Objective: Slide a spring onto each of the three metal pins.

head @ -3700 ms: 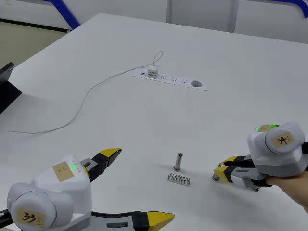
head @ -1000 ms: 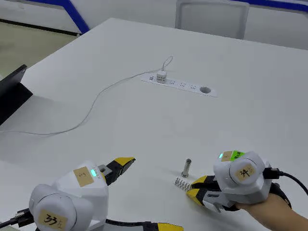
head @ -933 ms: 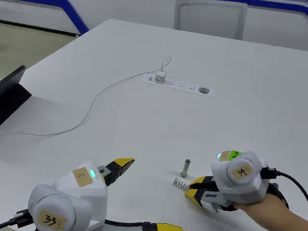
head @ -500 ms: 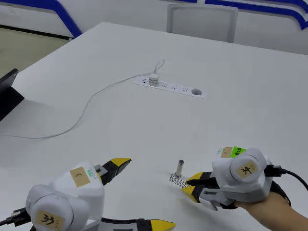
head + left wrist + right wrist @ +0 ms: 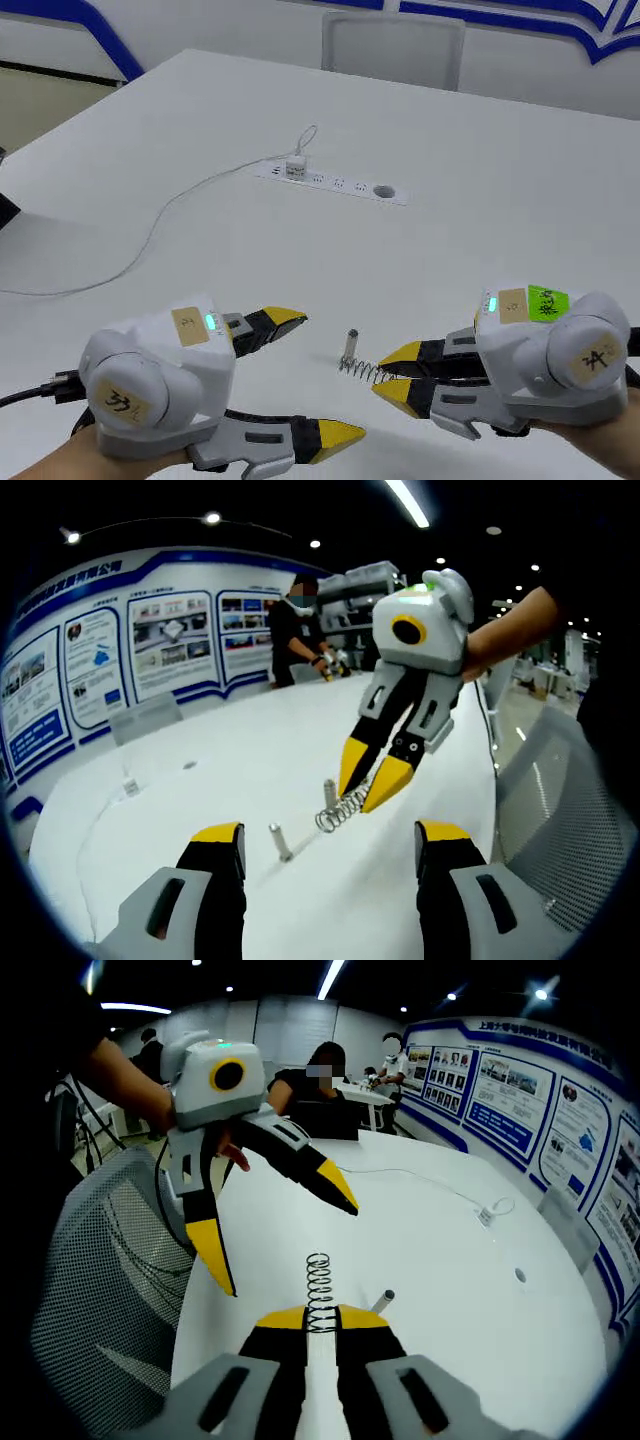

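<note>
The left gripper (image 5: 322, 375) is over the white table (image 5: 480, 200), and its 2 yellow-tipped jaws stand wide apart with nothing between them. To its right 1 short metal pin (image 5: 350, 344) stands upright on the table. The spring (image 5: 361, 367) is 1 thin coil of silver wire, short and loosely wound. It sticks out sideways from the right gripper (image 5: 396, 372), whose 2 jaws are pressed together on its near end. The free end lies just beside the foot of the pin; I cannot tell if it touches. In the left gripper view I count 2 pins, a nearer pin (image 5: 281, 841) and a further pin (image 5: 329, 793) just behind the spring.
</note>
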